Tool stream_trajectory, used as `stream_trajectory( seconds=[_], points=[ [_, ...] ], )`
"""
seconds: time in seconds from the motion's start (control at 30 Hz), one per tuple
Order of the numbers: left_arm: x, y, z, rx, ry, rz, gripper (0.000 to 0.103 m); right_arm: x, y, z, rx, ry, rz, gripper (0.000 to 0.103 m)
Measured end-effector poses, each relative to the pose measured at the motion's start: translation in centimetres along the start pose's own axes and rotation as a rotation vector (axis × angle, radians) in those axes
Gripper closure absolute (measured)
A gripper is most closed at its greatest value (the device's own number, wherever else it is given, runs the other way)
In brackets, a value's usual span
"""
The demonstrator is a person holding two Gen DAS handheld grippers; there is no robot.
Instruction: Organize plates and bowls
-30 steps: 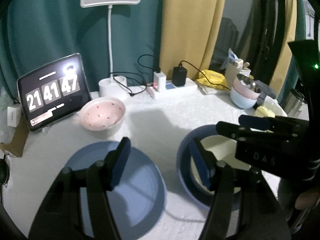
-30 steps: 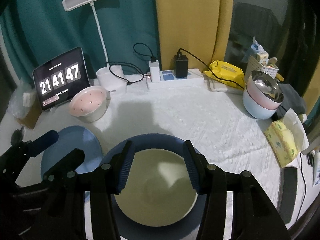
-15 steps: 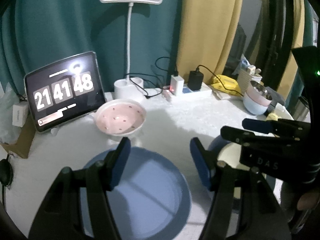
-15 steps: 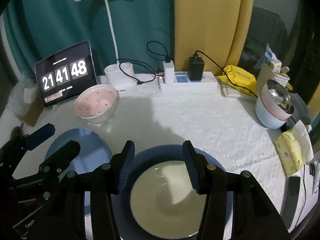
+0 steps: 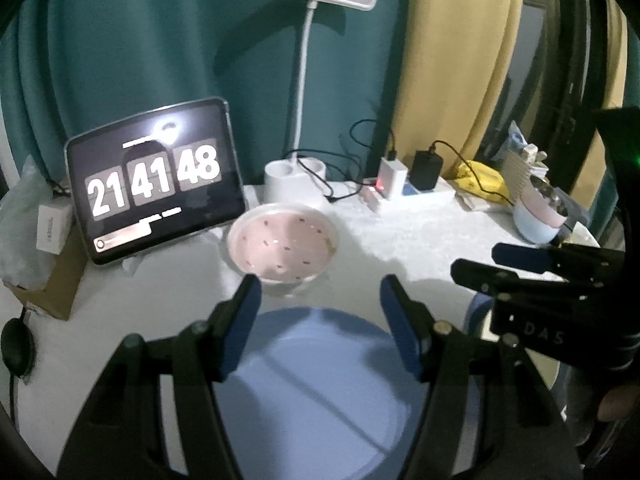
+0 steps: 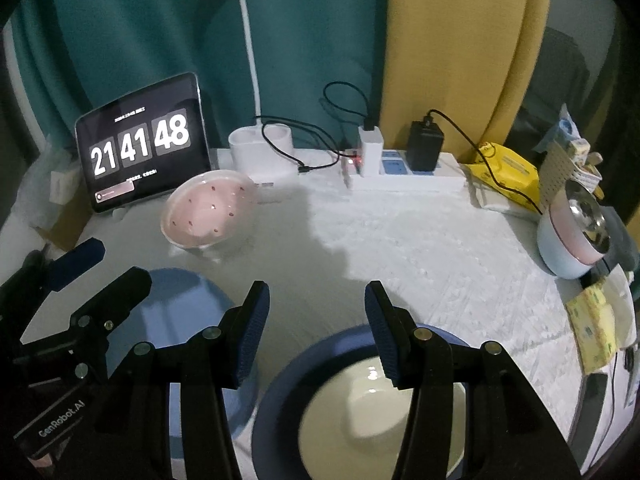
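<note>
A pale blue plate (image 5: 320, 392) lies under my left gripper (image 5: 320, 316), which hovers open with nothing between its blue pads. Just beyond it sits a pink bowl (image 5: 282, 242) with small dark specks. In the right wrist view my right gripper (image 6: 316, 328) is open and empty above the white cloth. Below and right of it a cream bowl (image 6: 360, 412) rests on a dark blue plate (image 6: 280, 412). The pale blue plate (image 6: 188, 304) and the pink bowl (image 6: 208, 210) lie to its left. The other gripper (image 6: 100, 268) shows at the left edge.
A tablet clock (image 5: 154, 182), a white desk lamp (image 5: 296, 168) and a power strip with chargers (image 6: 404, 168) line the back by the curtains. Stacked bowls with a steel one on top (image 6: 576, 232), a yellow packet (image 6: 508, 172) and tissue pack (image 6: 592, 328) stand at the right.
Both grippers have shifted left across the table. The pale blue plate and pink bowl now sit centred before the left gripper; the cream bowl has slid right in both views.
</note>
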State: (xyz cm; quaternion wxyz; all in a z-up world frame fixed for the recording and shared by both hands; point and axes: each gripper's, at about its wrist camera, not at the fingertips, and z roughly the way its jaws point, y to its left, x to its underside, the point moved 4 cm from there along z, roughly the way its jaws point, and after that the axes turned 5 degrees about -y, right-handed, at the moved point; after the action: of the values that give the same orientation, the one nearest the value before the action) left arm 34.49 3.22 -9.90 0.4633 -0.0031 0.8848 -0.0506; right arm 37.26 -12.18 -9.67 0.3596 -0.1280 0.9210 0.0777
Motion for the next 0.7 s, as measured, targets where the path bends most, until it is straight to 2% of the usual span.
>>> stream_trajectory(
  seconds=[0.47, 0.7],
  points=[
    [-0.7, 3.7, 1.8, -0.036, 0.003, -0.033, 0.040, -2.0, 2.1, 2.7, -0.014, 0.014, -0.026, 0.051],
    [-1.0, 5.0, 3.0, -0.015, 0.014, -0.067, 0.040, -2.9, 3.0, 4.1, -0.019, 0.022, -0.034, 0.051]
  ],
)
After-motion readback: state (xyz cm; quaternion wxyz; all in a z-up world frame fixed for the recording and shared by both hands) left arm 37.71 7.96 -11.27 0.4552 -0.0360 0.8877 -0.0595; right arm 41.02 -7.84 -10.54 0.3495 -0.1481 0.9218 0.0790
